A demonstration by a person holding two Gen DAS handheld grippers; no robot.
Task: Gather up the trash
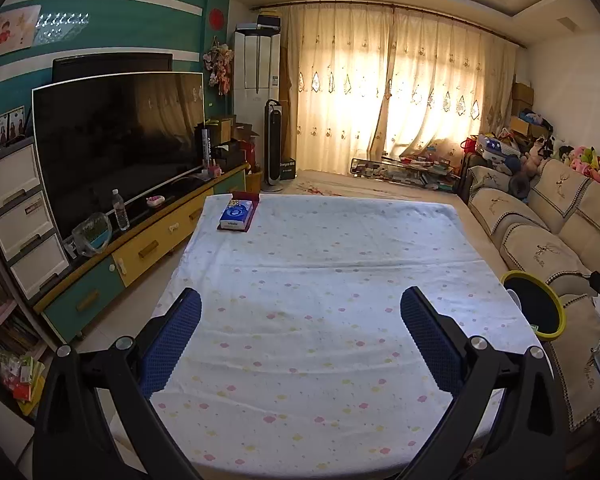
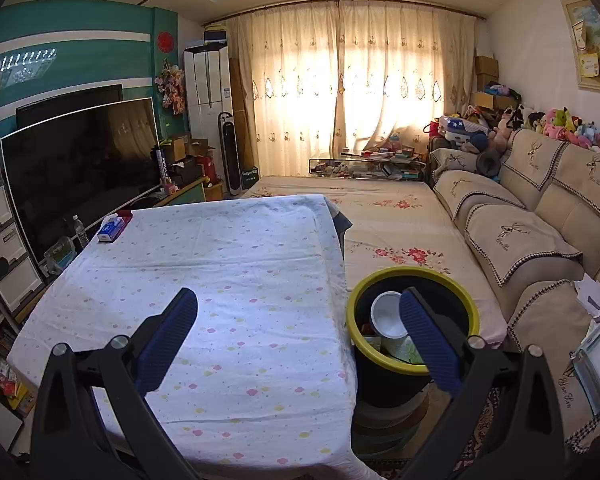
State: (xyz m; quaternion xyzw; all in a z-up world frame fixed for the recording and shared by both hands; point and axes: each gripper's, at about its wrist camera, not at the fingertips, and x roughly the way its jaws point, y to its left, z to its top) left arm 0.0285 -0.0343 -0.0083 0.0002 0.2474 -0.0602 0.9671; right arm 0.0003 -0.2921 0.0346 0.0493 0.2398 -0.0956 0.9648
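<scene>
Trash sits in the yellow-rimmed black bin (image 2: 414, 320) on the floor just right of the counter (image 2: 220, 280): a white paper cup (image 2: 386, 314) lies tilted inside with other scraps I cannot make out. Both tongs are spread wide and grip nothing; the left tongs (image 1: 300, 316) hover over the near part of the floral cloth, the right tongs (image 2: 298, 314) over the counter's near right edge, one finger above the bin. A blue tissue pack (image 1: 237, 214) rests at the far left corner.
</scene>
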